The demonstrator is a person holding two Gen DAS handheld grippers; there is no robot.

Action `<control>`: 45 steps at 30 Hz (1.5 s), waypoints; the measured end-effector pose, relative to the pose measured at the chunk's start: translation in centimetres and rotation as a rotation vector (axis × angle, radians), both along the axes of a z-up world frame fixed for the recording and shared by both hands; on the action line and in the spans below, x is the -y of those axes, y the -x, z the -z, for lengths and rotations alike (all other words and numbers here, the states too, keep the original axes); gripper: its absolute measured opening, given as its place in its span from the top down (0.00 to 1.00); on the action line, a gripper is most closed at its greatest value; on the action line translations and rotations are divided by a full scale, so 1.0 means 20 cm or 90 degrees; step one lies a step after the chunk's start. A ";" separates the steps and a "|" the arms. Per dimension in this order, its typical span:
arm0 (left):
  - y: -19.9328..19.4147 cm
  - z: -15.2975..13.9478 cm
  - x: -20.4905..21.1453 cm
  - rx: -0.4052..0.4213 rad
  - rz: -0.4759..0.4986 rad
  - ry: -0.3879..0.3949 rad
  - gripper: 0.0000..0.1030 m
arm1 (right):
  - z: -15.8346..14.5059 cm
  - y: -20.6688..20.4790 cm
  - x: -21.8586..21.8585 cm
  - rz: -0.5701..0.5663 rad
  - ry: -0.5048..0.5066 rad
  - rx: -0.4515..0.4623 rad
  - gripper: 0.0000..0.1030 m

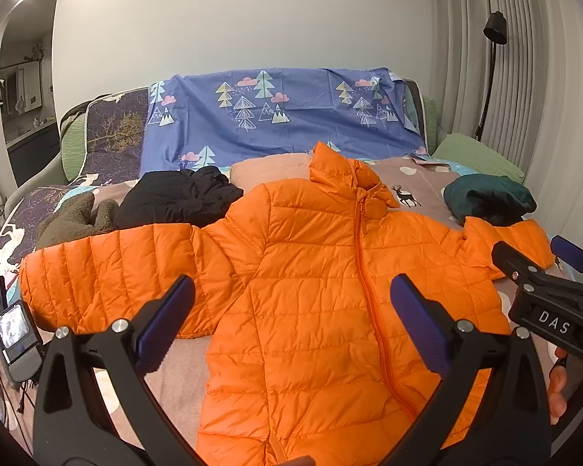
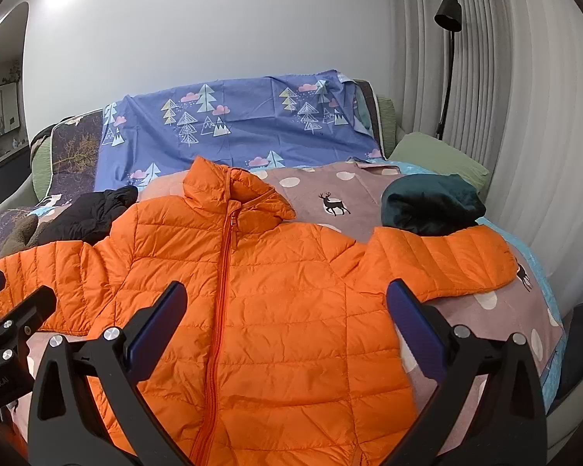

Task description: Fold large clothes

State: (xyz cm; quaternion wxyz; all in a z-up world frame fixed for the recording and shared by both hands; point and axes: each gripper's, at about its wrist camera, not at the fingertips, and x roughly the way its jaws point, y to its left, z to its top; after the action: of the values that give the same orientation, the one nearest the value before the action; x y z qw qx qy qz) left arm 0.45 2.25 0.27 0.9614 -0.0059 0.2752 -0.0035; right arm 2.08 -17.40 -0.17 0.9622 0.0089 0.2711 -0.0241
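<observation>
A home is shown, most likely a living room or bedroom. A soft green sofa or bed (image 1: 74,136) is set against a plain white wall (image 1: 252,19) and is draped with a blue sheet (image 1: 291,116) printed with trees and a pinkish cover (image 2: 330,190) printed with deer. Clothes are laid on it: an orange jacket (image 1: 311,272), a black garment (image 1: 175,198) and a teal one (image 2: 431,206). Pale pleated curtains (image 2: 505,97) and a black floor lamp (image 2: 449,19) are seen at the right, and an arched opening (image 1: 27,89) onto another furnished room at the left.
</observation>
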 end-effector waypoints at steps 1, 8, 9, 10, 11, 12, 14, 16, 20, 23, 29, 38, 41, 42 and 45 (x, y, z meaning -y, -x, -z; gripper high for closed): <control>0.00 0.00 0.00 -0.001 0.000 0.000 0.02 | 0.00 0.00 0.00 0.000 0.000 0.001 0.01; 0.00 0.01 0.00 -0.010 0.001 -0.001 0.02 | 0.00 0.00 0.00 -0.002 -0.001 -0.001 0.01; -0.01 0.02 0.00 -0.011 0.002 0.001 0.02 | 0.01 0.00 0.00 -0.001 -0.001 0.001 0.01; -0.01 0.02 0.00 -0.012 0.001 0.001 0.02 | 0.01 0.00 0.00 -0.001 -0.001 0.001 0.01; -0.01 0.02 0.01 -0.012 0.002 -0.001 0.02 | 0.01 0.00 0.00 -0.002 -0.002 0.000 0.01; -0.01 0.02 0.00 -0.011 0.003 -0.001 0.02 | 0.01 0.00 0.00 -0.004 -0.003 -0.001 0.01; -0.01 0.02 0.00 -0.010 0.004 0.001 0.02 | 0.01 0.00 0.00 -0.003 -0.004 -0.001 0.01; -0.01 0.02 0.01 -0.008 0.005 0.000 0.02 | 0.01 0.00 0.00 -0.005 -0.004 -0.001 0.01; -0.01 0.02 0.01 -0.008 0.005 0.000 0.02 | 0.02 0.00 0.00 -0.007 -0.006 -0.001 0.01; -0.01 0.02 0.01 -0.008 0.005 0.000 0.02 | 0.02 -0.01 0.00 -0.008 -0.007 -0.002 0.01; -0.01 0.03 0.01 -0.009 0.005 0.001 0.02 | 0.02 -0.01 -0.01 -0.009 -0.008 -0.005 0.01; -0.04 0.09 -0.06 -0.020 0.000 0.012 0.02 | 0.05 -0.05 -0.03 -0.018 -0.008 -0.012 0.01; -0.06 0.14 -0.17 -0.026 -0.017 0.030 0.02 | 0.06 -0.06 -0.04 -0.025 -0.004 -0.014 0.01; -0.06 0.17 -0.23 -0.026 -0.028 0.039 0.09 | 0.06 -0.07 -0.04 -0.030 -0.005 -0.013 0.01; -0.08 0.25 -0.47 -0.047 -0.065 0.090 0.34 | 0.08 -0.08 -0.01 -0.064 -0.021 -0.007 0.01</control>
State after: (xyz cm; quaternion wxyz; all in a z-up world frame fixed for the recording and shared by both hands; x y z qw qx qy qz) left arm 1.98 11.59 -4.78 0.9467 -0.0877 0.3087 0.0266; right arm 3.61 -17.23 -1.77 0.9605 0.0111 0.2766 0.0290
